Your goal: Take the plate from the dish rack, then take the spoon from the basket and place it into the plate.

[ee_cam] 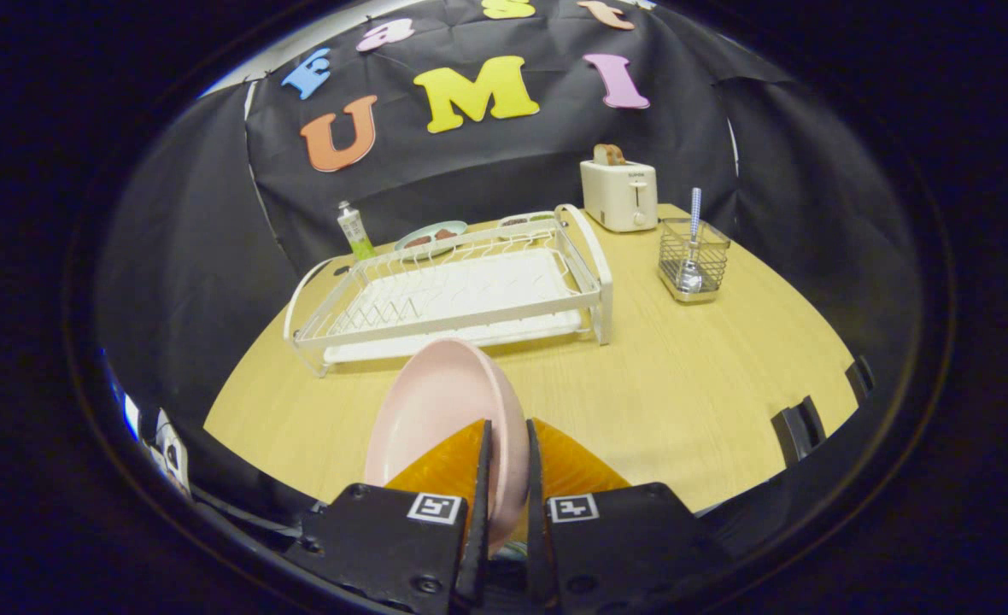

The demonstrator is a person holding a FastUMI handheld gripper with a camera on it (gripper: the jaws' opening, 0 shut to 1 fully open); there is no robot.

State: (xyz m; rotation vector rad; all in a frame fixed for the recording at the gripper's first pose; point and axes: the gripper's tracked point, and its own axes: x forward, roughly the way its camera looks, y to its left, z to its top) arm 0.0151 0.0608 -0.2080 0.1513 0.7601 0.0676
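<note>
**Plate clamped on edge between my fingers, rack and basket ahead**

Plate [436, 410] sits nearest to me: pale pink, round, smooth and matte, with a shallow bowl and a raised rim. I have it standing on edge, its rim running up and away from me along the line of the fingers, the hollow face turned to my left. My gripper [508, 478] is nearly closed, both fingers pressing the rim from either side, one on the hollow face and one on the back. The plate rises above the fingertips, over the wooden table [683, 393].

Beyond the plate lies the white wire dish rack [461, 295], long side across my view, on a white drip tray. Off to its right, apart from it, stands the wire basket [694, 259] with the spoon [692, 248] upright in it, bowl down and handle pointing up.

Behind the rack I see two small dishes [430, 238] holding something dark, and a green-and-white tube [354, 231] standing to their left. Farthest back, near the basket, a white toaster [619, 195] has bread poking out of its top.
</note>
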